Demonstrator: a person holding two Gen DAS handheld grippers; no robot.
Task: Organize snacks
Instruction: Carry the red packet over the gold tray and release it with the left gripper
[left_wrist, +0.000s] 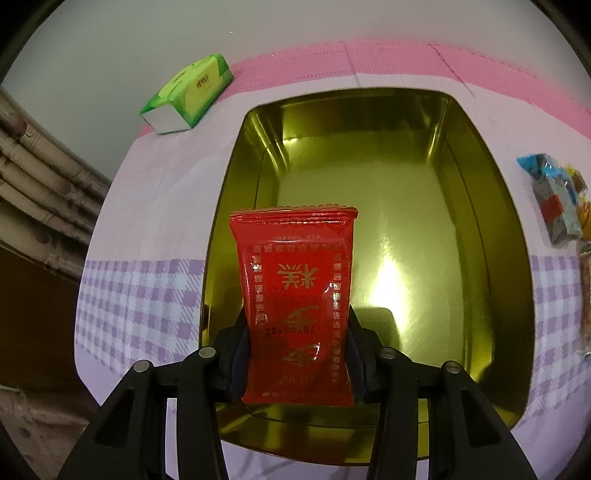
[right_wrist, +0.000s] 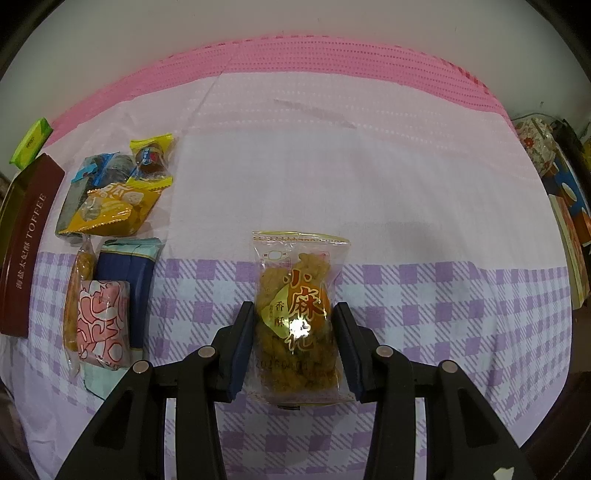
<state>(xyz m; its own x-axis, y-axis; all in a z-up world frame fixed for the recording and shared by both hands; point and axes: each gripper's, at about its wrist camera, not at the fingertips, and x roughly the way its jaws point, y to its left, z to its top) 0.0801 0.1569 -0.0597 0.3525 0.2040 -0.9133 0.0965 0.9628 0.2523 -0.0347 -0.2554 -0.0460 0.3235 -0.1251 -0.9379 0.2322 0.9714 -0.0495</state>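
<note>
Red foil is what we've got pinched in the left gripper (left_wrist: 297, 354): a red snack packet (left_wrist: 295, 295) with gold characters, squeezed between both pads and held upright over the near end of the gold tin (left_wrist: 480, 229), which sits open in the middle of the left wrist view with nothing inside that we can see. The tin rests on a table (right_wrist: 369, 166) covered in a pink cloth with a purple checked band, and a green tissue pack (left_wrist: 188, 94) lies at the upper left of that frame, well apart from the tin. Off at the right edge we can just catch a blue and grey wrapper (left_wrist: 550, 199) from the snack pile. Over on the right wrist view, the right gripper (right_wrist: 293, 343) is clamped on a clear bag of fried dough twists (right_wrist: 297, 314), pads touching it on both sides, held in the lower middle of the frame over the checked band. At the left of that frame sits the loose snack pile (right_wrist: 110, 229): yellow, blue, dark blue and pink-and-white wrappers overlapping each other, with the tin's dark red TOFFEE-lettered side (right_wrist: 26, 251) just beside them at the frame's left edge.
</note>
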